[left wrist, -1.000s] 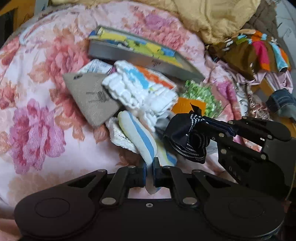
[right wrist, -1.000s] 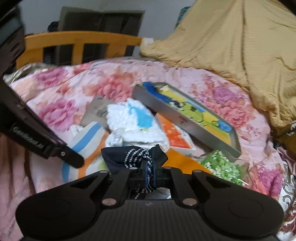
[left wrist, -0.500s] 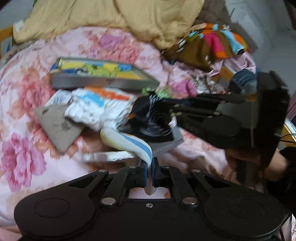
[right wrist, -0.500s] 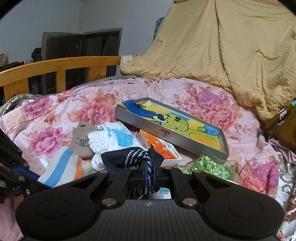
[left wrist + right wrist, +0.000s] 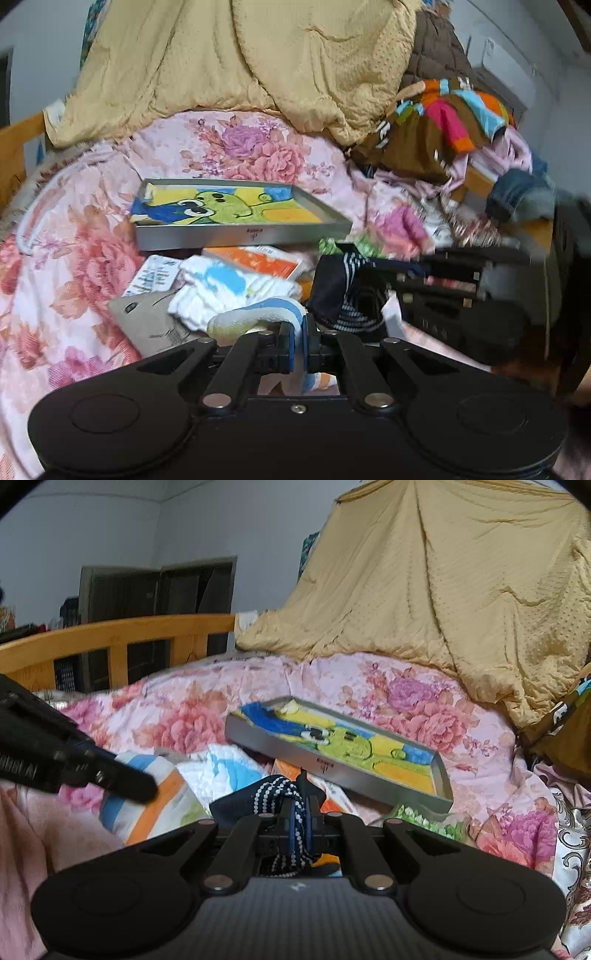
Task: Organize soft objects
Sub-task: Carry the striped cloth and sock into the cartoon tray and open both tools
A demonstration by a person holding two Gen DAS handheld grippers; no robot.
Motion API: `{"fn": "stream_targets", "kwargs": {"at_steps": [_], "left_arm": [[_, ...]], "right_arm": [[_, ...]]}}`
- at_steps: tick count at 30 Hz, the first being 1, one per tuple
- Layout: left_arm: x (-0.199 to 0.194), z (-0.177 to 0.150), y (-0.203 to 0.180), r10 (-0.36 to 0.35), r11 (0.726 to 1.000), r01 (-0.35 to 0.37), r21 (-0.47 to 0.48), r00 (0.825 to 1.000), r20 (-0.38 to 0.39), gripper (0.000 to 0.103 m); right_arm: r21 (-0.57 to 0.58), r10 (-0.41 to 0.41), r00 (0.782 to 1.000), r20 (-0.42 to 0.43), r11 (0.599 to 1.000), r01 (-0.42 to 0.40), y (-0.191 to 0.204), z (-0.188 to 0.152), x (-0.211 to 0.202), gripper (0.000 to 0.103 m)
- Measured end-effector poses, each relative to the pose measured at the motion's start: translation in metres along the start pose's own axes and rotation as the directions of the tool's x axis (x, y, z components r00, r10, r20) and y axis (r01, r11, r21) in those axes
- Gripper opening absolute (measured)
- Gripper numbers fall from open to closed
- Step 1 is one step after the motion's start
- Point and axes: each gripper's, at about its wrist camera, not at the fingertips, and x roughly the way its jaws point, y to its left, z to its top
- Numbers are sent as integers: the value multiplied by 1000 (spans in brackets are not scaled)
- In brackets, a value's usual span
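Note:
My left gripper point(image 5: 299, 341) is shut on a white sock with blue and orange stripes point(image 5: 258, 317), lifted just above the pile. My right gripper point(image 5: 300, 823) is shut on a dark navy sock with white dotted stripes point(image 5: 273, 797). In the left wrist view the navy sock point(image 5: 343, 291) hangs from the right gripper point(image 5: 424, 269) just right of my striped sock. In the right wrist view the striped sock point(image 5: 155, 801) hangs at the left gripper's fingertips point(image 5: 125, 784). A white fluffy cloth with a blue patch point(image 5: 229, 291) lies on the floral bedspread point(image 5: 74, 266).
A grey tray with a cartoon picture point(image 5: 236, 218) lies behind the pile. A grey pouch point(image 5: 147, 321), an orange packet point(image 5: 258, 260) and green bits point(image 5: 424, 819) lie around it. A tan quilt point(image 5: 258, 62) and heaped clothes point(image 5: 443, 122) lie behind. A wooden bed rail point(image 5: 118, 638) stands far left.
Both grippers have risen and tilted up from the bed, carrying their socks. The quilt and wall now fill the upper views.

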Motion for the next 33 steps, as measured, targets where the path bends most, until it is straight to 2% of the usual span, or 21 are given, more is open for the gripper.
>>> {"fn": "stream_targets", "kwargs": {"at_steps": [3, 5, 9, 18, 24, 30, 33], "left_arm": [[-3, 22, 14, -67, 995, 66, -79, 998, -2, 3], [-3, 34, 25, -130, 980, 129, -151, 991, -1, 3], [2, 54, 39, -197, 953, 190, -238, 980, -4, 3], [39, 92, 49, -184, 957, 183, -224, 983, 18, 3], [69, 120, 63, -169, 946, 192, -260, 980, 109, 3], [85, 161, 72, -139, 943, 208, -259, 955, 262, 3], [96, 177, 80, -107, 947, 202, -251, 932, 347, 3]], "right_arm": [[54, -4, 999, 51, 999, 1, -11, 4, -4, 6], [93, -7, 998, 65, 996, 1, -20, 6, -3, 6], [137, -15, 998, 68, 991, 5, -33, 9, 1, 6], [143, -17, 995, 103, 990, 2, -47, 23, 24, 6], [174, -21, 989, 148, 985, -5, -67, 47, 59, 6], [236, -58, 982, 178, 972, 14, -93, 72, 109, 6], [275, -74, 984, 163, 961, 26, -106, 77, 135, 6]]}}
